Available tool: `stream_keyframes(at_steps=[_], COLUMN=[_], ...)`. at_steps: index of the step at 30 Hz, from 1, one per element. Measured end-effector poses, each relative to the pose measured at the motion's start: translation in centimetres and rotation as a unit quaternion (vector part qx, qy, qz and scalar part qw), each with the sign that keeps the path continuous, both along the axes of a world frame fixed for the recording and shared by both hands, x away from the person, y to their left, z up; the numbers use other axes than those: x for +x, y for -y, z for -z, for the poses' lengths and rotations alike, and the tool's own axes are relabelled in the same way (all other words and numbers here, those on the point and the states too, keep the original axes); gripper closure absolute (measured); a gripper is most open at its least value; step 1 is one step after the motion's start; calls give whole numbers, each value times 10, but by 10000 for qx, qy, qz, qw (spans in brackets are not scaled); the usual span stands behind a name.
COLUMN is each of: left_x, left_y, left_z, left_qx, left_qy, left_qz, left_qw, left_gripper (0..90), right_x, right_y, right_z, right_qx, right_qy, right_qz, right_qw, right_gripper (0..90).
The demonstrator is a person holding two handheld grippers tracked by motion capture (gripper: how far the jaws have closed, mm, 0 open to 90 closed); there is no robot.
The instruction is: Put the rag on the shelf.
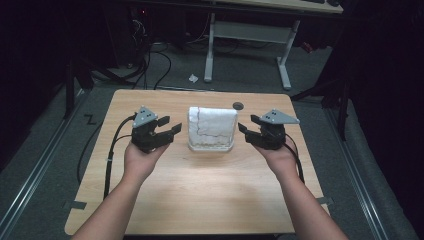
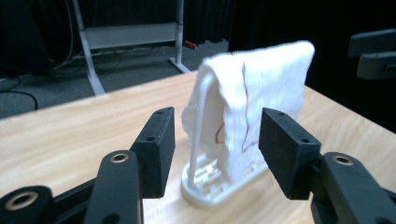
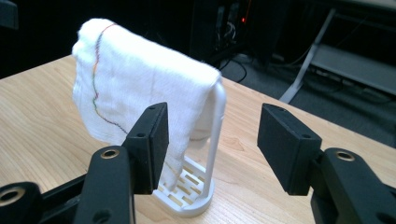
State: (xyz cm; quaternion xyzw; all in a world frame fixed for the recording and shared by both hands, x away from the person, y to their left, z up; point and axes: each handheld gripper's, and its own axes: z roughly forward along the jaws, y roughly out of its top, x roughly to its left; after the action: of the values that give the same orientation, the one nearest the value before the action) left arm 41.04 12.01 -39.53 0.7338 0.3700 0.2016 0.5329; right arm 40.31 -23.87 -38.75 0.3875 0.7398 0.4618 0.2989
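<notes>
White cloth [image 1: 212, 122] draped over white rack [image 1: 212, 146], table [image 1: 200, 190] centre. Left gripper [image 1: 167, 128] at 9 o'clock, right gripper [image 1: 246, 129] at 3, jaws apart, empty. We'd pinch top corners evenly, lift straight up.

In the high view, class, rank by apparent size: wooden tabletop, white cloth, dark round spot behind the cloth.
1. Wooden tabletop, by far the largest.
2. White cloth draped over its rack.
3. Dark round spot, the smallest.
</notes>
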Motion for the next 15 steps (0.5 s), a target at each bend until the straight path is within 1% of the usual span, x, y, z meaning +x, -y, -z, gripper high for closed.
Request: stream_keyframes(at_steps=[1,3,4,7,8,9,10,13,15], left_x=[-2,-8,-10,-16,-18,-20,-22,-27,-31], left_y=[-1,-3,-3,-5,-5,-6,-6,-7,-7], left_z=[3,12,16,31,36,41,47,64,75], left_qx=[24,97,117,138,150,180,180,190,229], left_qy=[-18,-68,-125,-263,-309,-337,-377,-569,-679], left_qz=[13,38,62,114,128,138,144,181,214], left_qw=[10000,9999,9998,9995,9993,9992,9990,9980,9972], left_gripper=[461,461,459,458,458,458,458,456,455], right_x=[-3,-8,-12,-20,-22,-25,-27,-34,-38], right_y=[0,-1,-1,-2,-2,-2,-2,-2,-1], right_z=[2,7,11,22,26,31,35,50,60], right_qx=[1,-66,-54,-83,-118,-110,-127,-93,-124], right_qy=[9,-107,-53,-156,-226,-213,-272,-400,-473], right_qz=[-11,-82,-92,-126,-138,-160,-161,-180,-192], right_qw=[10000,9999,9999,9998,9996,9996,9994,9990,9986], right_gripper=[434,429,430,427,426,429,429,428,427])
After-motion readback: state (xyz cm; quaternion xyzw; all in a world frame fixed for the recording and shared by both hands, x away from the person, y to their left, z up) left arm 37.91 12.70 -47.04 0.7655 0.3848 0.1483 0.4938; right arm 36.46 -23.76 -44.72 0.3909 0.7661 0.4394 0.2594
